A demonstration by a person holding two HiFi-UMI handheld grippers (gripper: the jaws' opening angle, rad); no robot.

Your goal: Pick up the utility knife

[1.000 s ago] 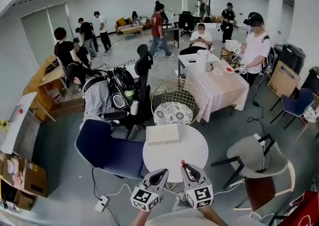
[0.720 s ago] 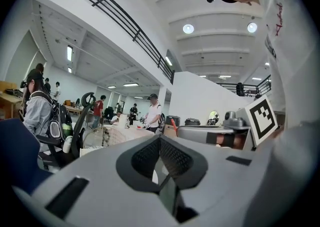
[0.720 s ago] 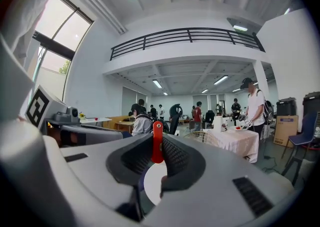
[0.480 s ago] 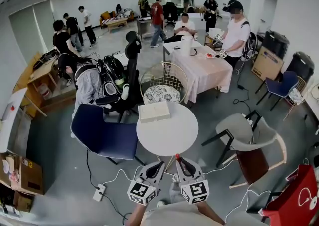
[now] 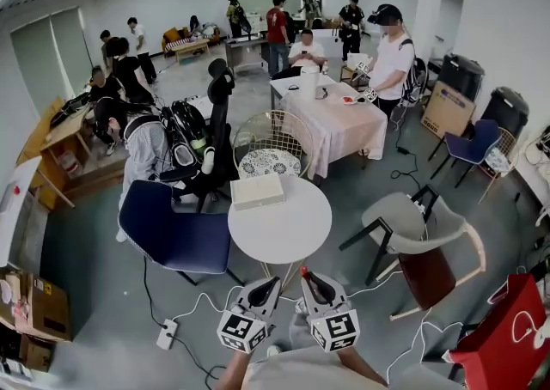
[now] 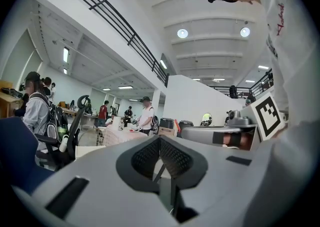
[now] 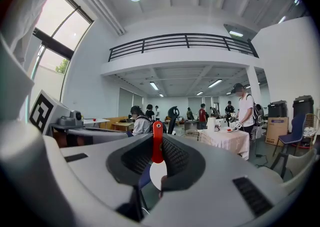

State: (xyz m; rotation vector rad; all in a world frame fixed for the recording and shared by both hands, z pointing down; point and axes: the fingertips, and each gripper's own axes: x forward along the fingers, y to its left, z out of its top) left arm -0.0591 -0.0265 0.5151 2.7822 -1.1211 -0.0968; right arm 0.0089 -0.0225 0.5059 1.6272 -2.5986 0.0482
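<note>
Pinching the red utility knife [image 7: 157, 142] between its jaws, the right gripper [image 7: 158, 157] holds the knife upright, with the red handle rising above the dark pads. In the head view the same knife [image 5: 302, 275] shows as a small red tip at the front of the right gripper [image 5: 311, 283]. Just beside it, the left gripper [image 6: 160, 146] has its jaws brought together with nothing between them; from above, the left gripper [image 5: 262, 287] sits side by side with the right one, both pointing level towards the room. Ahead of them stands a round white table [image 5: 296, 229], with a flat white box [image 5: 257, 191] lying on its far left part. A blue chair [image 5: 172, 234] is to the table's left and a grey chair [image 5: 421, 225] to its right. Beyond is a wire chair [image 5: 273, 152], then a cloth-covered table [image 5: 339, 126] with people standing around it. A power strip [image 5: 166, 333] lies on the floor at lower left, and a red bag [image 5: 507, 337] sits at lower right.
</note>
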